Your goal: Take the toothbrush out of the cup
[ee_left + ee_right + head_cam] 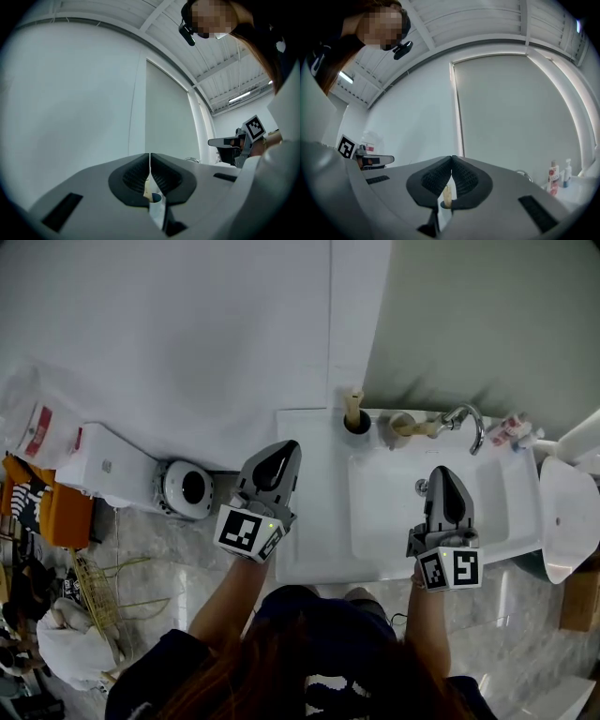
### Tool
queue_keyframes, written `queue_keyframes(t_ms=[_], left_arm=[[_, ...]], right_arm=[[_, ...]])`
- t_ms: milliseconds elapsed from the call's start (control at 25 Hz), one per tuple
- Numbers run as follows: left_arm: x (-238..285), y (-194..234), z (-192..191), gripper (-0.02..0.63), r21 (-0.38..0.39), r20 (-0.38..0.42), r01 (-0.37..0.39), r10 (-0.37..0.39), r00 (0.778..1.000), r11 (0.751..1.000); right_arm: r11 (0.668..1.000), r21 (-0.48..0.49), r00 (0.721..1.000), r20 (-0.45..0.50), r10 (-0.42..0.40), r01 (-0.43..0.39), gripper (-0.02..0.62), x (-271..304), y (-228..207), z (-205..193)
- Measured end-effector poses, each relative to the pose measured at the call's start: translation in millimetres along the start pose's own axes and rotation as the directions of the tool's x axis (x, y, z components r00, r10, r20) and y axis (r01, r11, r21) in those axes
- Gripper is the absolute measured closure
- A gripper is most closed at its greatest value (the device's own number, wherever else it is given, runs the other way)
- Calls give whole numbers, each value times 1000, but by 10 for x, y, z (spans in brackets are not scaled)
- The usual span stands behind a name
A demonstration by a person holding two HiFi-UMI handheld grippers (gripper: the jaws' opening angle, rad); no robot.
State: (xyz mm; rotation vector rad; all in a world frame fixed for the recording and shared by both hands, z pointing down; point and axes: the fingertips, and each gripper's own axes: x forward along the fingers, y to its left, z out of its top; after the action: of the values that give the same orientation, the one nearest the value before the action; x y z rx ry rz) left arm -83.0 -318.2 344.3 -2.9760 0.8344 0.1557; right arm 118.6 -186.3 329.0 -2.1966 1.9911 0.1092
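In the head view, the toothbrush (352,405) stands upright in the dark cup (357,422). The cup sits on the back ledge of the sink (309,549), close against the wall. The left gripper (289,448) and the right gripper (441,472) both hang over the basin side and point toward that wall. The cup lies ahead of the left gripper and off to its right. From the right gripper it lies ahead and off to the left, with the tap (461,418) nearer that gripper's own line. By this view the left gripper looks the nearer of the two. The handle's long axis runs straight up, so I judge the grip has to come in level across the handle above the rim.

In the left gripper view, the left gripper (150,156) is clenched tip to tip with nothing held. Through the gap below the tips show a dark rim, probably the cup (156,198), and a pale sliver beside it. The right gripper (233,145) shows well off to the side.

In the right gripper view, the right gripper (451,158) is likewise clenched and empty. A pale upright sliver shows in its lower gap, but I cannot tell whether it is the toothbrush.
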Motion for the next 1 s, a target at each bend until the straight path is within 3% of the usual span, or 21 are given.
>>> queue_keyframes(t_ms=[280, 560, 680, 1000], left_arm=[[295, 198, -186, 580, -44, -25, 26, -27, 999, 999], [790, 169, -469, 578, -84, -88, 22, -29, 996, 996], [1034, 134, -645, 501, -93, -135, 17, -29, 990, 995], [1726, 197, -1203, 415, -100, -229, -44, 20, 973, 994]], right_arm=[[1000, 0, 999, -49, -16, 16, 581, 264, 2, -165], [998, 30, 992, -112, 56, -53, 581, 608, -131, -408], [995, 44, 986, -137, 97, -92, 581, 721, -177, -512], [986, 78, 966, -204, 157, -144, 581, 894, -372, -875]])
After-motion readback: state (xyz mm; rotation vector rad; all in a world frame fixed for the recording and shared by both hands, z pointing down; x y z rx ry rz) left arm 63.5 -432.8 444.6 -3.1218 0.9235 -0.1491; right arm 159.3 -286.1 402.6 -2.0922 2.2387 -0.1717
